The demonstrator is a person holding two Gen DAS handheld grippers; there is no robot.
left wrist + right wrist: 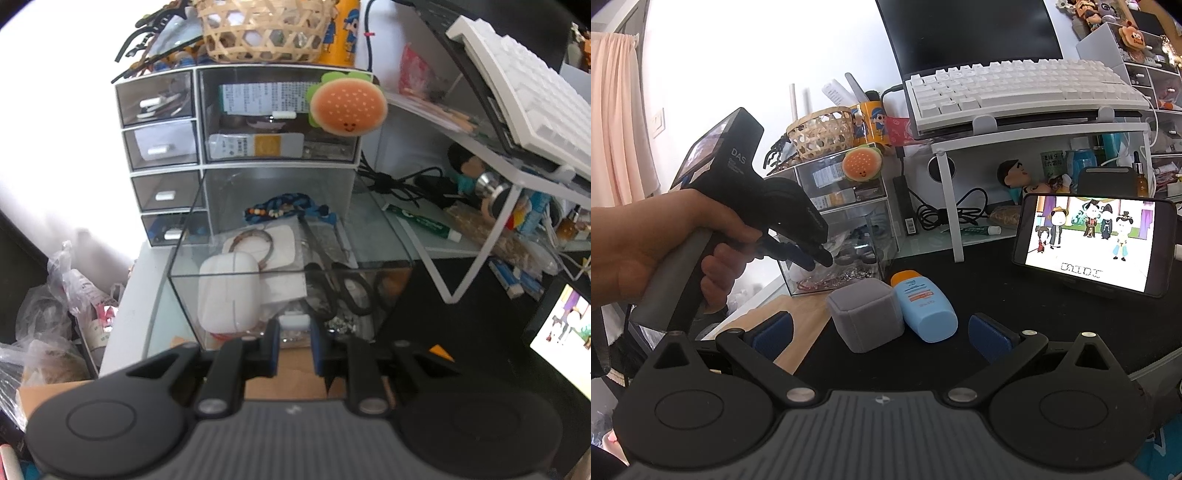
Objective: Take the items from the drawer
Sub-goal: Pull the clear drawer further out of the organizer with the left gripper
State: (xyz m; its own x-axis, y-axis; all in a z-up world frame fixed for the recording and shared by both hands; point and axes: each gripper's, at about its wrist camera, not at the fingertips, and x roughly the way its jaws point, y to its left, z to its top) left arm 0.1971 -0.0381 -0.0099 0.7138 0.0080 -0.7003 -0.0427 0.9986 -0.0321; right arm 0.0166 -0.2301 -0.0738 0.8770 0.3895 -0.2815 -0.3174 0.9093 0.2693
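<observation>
- The counter [1015, 295] has a black top; a pale wooden patch [798, 317] shows at its left edge.
- A grey velvet box [866, 317] stands on the black top, touching a blue sunscreen bottle [925, 306] lying on its side.
- A phone [1093, 242] showing a cartoon stands propped toward the right.
- A white riser shelf [1038, 138] stands behind, carrying a white keyboard [1015, 88].
- A clear drawer [291, 266] is pulled out of the white organizer [236, 147] at the left end.
</observation>
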